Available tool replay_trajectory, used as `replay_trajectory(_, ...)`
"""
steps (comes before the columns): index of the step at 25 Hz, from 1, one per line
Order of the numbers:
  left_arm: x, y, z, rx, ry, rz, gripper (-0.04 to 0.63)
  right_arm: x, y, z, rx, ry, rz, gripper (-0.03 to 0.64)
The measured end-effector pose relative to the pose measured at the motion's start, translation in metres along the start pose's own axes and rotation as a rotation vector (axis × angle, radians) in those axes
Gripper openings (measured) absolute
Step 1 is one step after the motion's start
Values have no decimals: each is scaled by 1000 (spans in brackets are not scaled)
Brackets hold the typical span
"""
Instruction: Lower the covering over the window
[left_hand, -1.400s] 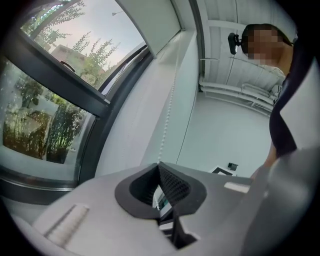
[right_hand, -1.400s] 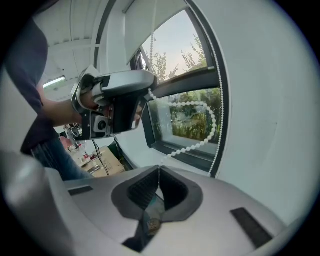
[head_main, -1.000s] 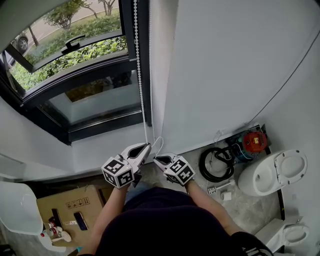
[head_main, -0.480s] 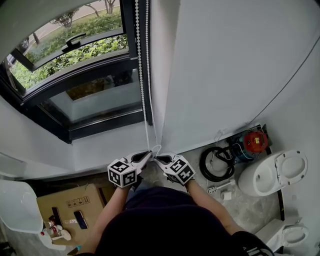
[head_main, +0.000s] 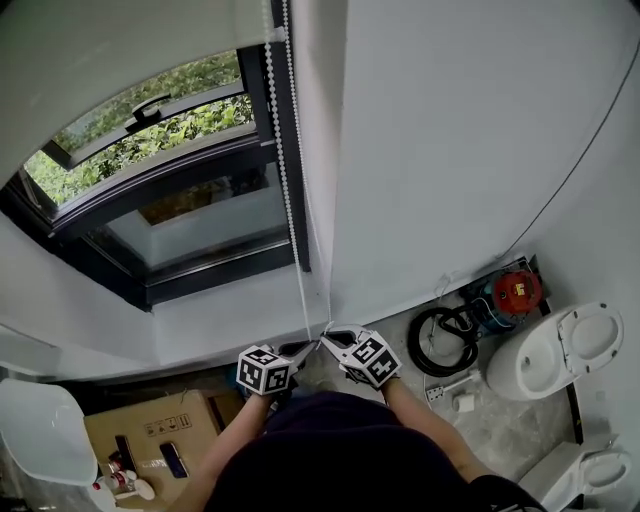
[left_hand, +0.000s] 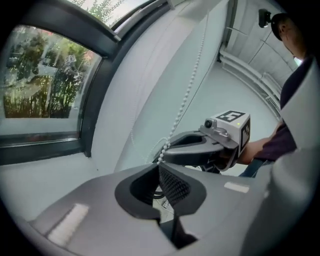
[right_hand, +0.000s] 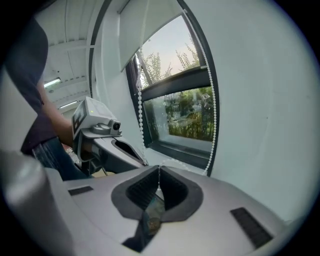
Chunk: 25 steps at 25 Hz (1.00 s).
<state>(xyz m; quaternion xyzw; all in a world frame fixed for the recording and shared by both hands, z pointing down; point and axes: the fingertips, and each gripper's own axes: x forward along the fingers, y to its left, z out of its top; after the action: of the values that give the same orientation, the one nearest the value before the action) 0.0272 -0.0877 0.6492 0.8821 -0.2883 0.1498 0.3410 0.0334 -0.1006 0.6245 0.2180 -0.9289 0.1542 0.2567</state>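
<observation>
Blind (head_main: 120, 50) is partway down the window (head_main: 180, 170): white fabric covers the upper pane, hem slanting across the head view, w/ glass, dark frame and green shrubs showing below it. Bead chain (head_main: 283, 170) hangs along the frame's right side as two strands that draw together lower down, in front of the sill (head_main: 230, 310). Left tongs (head_main: 303, 349) are low, just under the sill line, jaws pressed together on the chain; in the left gripper view the beads run straight down into the jaw tips (left_hand: 159, 167). Right tongs (head_main: 328, 337) sit just beside them, tip to tip, jaws also together. In the right gripper view a faint loop of chain (right_hand: 214, 115) curves in toward the closed tips (right_hand: 159, 170), but whether it's pinched there or only touching isn't clear, prob. the latter. Both point somewhat down, marker cubes facing up toward the head camera. Person's arms and dark top fill the bottom centre. White wall (head_main: 450, 150) runs right of the window. On the floor: cardboard box (head_main: 150, 430) at left, black coiled hose (head_main: 445, 335) by the wall base at right, and a white toilet (head_main: 560, 350) further right, lid up.
</observation>
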Motion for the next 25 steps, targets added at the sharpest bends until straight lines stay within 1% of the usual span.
replay_trajectory(2,-4,6,3,-20,-16,15,11,0,1,0,1,0,1,14)
replay_trajectory(6,-8,9,5,-47,-52,15,11,2,1,1,-15,3,2,14)
replay_trajectory(8,-8,9,5,-42,-54,16,11,3,-4,2,-28,7,-25,14)
replay_trajectory(10,-9,11,6,-37,-54,22,11,1,-19,2,-38,16,-107,19)
replay_trajectory(11,-9,13,6,-36,-54,25,11,-1,-29,2,-35,22,-155,52)
replay_trajectory(12,-10,14,6,-36,-56,29,11,-6,-39,3,-23,24,-203,110)
replay_trajectory(13,-11,14,6,-37,-58,31,11,-13,-48,7,-7,14,-252,143)
replay_trajectory(14,-11,15,6,-39,-62,33,11,-21,-56,14,9,-13,-304,143)
replay_trajectory(16,-11,17,5,-45,-68,35,11,-40,-68,34,24,-103,-396,143)
replay_trajectory(18,-10,19,6,-44,-66,36,11,-56,-71,58,31,-203,-443,143)
replay_trajectory(20,-8,16,7,-34,-55,30,11,-70,-65,84,36,-309,-434,143)
replay_trajectory(21,-6,14,7,-30,-50,25,11,-76,-57,99,29,-368,-402,143)
replay_trajectory(22,-6,12,6,-27,-47,21,11,-80,-45,115,10,-432,-346,143)
replay_trajectory(23,-5,11,6,-24,-45,17,11,-83,-29,132,-22,-495,-272,143)
replay_trajectory(25,-5,10,5,-22,-44,14,11,-87,4,162,-95,-587,-123,143)
